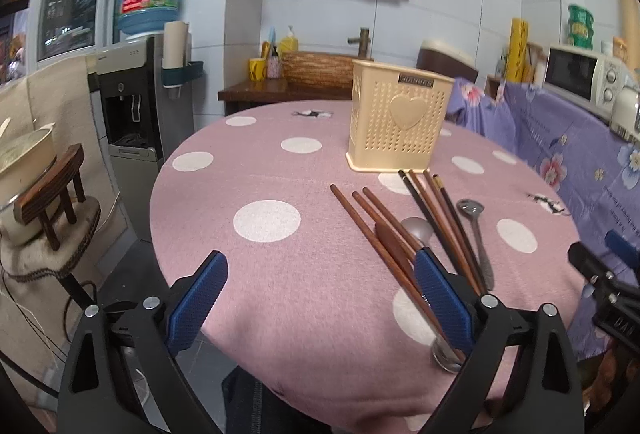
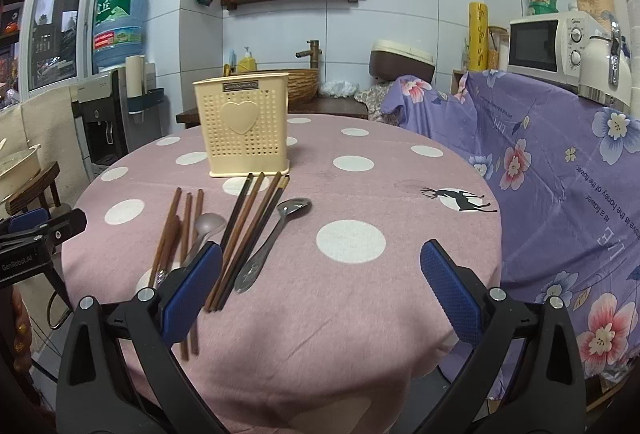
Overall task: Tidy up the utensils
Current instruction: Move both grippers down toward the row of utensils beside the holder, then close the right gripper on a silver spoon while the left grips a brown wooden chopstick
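Note:
A cream perforated utensil holder [image 1: 400, 122] [image 2: 244, 126] with a heart on its side stands upright on the round pink dotted table [image 1: 260, 174] [image 2: 360, 294]. In front of it lie three reddish-brown chopsticks [image 1: 372, 218] [image 2: 172, 230], a bundle of darker chopsticks [image 1: 436, 210] [image 2: 252, 210], a grey spoon [image 1: 418, 228] [image 2: 208, 224] and a steel spoon [image 1: 476, 230] [image 2: 276, 230]. My left gripper [image 1: 320, 262] hovers open over the table's near edge, the utensils by its right finger. My right gripper [image 2: 320, 250] is open too, the utensils by its left finger. Neither holds anything.
A purple flowered cloth [image 2: 560, 174] drapes furniture to the right, with a microwave [image 2: 544, 42] and a kettle [image 2: 604, 70] on it. A water dispenser [image 1: 132, 106] and a small wooden stool [image 1: 52, 194] stand left of the table. A sink counter [image 1: 320, 74] lies behind.

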Motion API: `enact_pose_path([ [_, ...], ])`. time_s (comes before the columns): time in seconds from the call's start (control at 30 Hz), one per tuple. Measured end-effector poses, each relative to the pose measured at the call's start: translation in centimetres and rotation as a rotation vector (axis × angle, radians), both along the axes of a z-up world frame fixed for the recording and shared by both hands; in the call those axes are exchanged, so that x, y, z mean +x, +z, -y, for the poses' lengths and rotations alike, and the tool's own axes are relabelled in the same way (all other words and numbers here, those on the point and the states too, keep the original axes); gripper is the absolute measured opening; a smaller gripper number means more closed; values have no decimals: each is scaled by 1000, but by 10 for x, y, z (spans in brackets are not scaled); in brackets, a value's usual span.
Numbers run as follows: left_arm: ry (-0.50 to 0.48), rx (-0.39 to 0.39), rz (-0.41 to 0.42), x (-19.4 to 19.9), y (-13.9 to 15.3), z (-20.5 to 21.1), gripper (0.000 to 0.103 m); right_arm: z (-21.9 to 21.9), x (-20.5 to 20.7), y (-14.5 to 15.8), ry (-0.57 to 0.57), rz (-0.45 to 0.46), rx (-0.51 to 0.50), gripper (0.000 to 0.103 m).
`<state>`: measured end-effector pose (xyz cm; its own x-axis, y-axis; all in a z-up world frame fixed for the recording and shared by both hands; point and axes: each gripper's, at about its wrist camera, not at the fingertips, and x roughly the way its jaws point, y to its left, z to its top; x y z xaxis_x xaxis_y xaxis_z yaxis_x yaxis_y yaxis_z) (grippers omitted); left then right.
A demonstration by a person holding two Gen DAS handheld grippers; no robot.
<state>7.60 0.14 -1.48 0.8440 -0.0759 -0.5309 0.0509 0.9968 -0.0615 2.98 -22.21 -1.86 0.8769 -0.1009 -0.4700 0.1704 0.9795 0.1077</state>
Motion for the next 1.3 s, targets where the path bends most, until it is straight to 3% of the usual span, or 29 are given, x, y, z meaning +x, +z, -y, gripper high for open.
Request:
enact_pose_path([
  [0.1, 2, -16, -70, 26, 3, -6, 91, 6, 27, 0, 8, -75, 24, 98],
  [0.17, -9, -72, -147, 47, 4, -12, 86, 7, 44, -2, 26, -117, 38, 98],
  [0.27, -20, -79, -221, 75, 4, -10, 76, 6, 67, -6, 31, -185, 48, 98],
  [0.4, -59, -47, -291, 103, 0, 3, 67, 4, 77, -8, 18, -193, 48, 98],
  [0.73, -79, 8, -424, 143, -20, 26, 31, 2, 86, -9, 20, -220, 32, 98],
  [0.87, -84, 4, -461, 147, -27, 30, 27, 5, 95, -11, 13, -245, 50, 98],
  [1.03, -67, 70, -451, 149, -28, 35, 19, -1, 115, -15, 37, -311, 63, 98],
  [1.07, -64, 77, -449, 149, -28, 35, 15, -4, 121, -16, 39, -326, 55, 96],
  [1.3, -67, 50, -474, 159, -27, 31, 13, -8, 153, -30, 28, -426, 71, 78],
])
